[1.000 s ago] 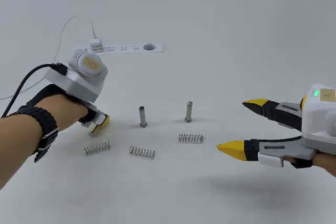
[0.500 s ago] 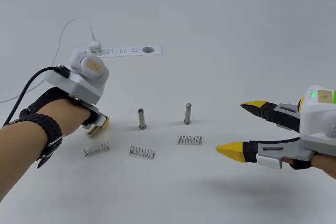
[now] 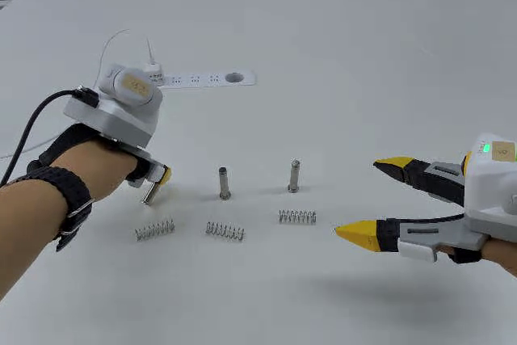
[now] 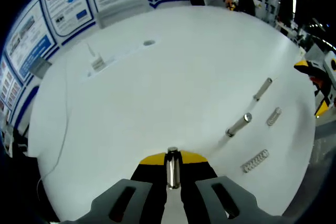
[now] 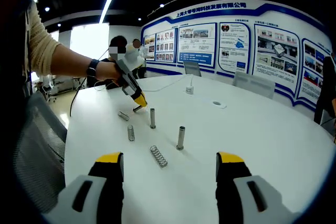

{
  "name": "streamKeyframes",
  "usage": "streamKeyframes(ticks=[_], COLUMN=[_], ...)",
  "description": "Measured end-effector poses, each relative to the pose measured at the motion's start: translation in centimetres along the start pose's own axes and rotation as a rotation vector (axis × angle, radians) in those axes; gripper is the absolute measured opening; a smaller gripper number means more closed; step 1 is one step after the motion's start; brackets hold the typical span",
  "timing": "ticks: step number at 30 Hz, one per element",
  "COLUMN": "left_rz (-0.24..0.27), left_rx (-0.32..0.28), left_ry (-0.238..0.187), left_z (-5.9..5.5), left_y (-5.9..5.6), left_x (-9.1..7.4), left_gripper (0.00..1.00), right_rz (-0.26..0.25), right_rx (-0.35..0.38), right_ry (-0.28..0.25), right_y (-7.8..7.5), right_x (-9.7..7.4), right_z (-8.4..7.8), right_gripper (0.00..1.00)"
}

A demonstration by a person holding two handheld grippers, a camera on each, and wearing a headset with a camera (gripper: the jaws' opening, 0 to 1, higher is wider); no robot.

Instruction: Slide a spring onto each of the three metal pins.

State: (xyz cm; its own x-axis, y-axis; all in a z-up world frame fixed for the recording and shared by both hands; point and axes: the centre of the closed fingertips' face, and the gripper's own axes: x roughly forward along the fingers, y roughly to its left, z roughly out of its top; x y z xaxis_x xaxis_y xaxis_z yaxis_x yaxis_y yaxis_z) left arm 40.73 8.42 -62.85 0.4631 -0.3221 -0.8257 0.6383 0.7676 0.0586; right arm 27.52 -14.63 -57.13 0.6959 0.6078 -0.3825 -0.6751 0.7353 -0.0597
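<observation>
Head view, three springs [image 3: 154,230] [image 3: 224,231] [image 3: 296,216], three pins [image 3: 224,183] [image 3: 295,176] [image 3: 151,193]

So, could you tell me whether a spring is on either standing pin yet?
No, both standing pins are bare, and the three springs lie on the table.

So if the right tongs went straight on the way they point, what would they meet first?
Probably the nearest spring, lying on the table in line with the open right tongs; the upright pin stands just beyond. Their height above the table is unclear.
</observation>
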Motion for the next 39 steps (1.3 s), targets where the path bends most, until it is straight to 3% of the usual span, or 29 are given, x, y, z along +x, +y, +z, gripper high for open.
streamKeyframes(ticks=[10,29,33,39], left_rz=[0.003,-0.001,-0.004,-0.017], left_rx=[-0.017,-0.093,-0.101,-0.105], left_ry=[-0.037,-0.089,-0.109,-0.103], left_z=[0.1,-1.8,-2.0,-1.9], left_y=[0.0,0.3,0.3,0.2], left_x=[-1.4,-2.9,-3.0,-3.0], left_gripper=[0.07,0.07,0.07,0.07], right_rz=[0.007,0.022,0.023,0.024], right_rx=[-0.007,-0.019,-0.020,-0.022], right_ry=[0.000,0.006,0.006,0.009], right_y=[0.3,0.9,0.9,1.0], right_x=[0.2,0.5,0.5,0.6], right_z=[0.1,0.3,0.4,0.4], right_gripper=[0.73,0.73,0.73,0.73])
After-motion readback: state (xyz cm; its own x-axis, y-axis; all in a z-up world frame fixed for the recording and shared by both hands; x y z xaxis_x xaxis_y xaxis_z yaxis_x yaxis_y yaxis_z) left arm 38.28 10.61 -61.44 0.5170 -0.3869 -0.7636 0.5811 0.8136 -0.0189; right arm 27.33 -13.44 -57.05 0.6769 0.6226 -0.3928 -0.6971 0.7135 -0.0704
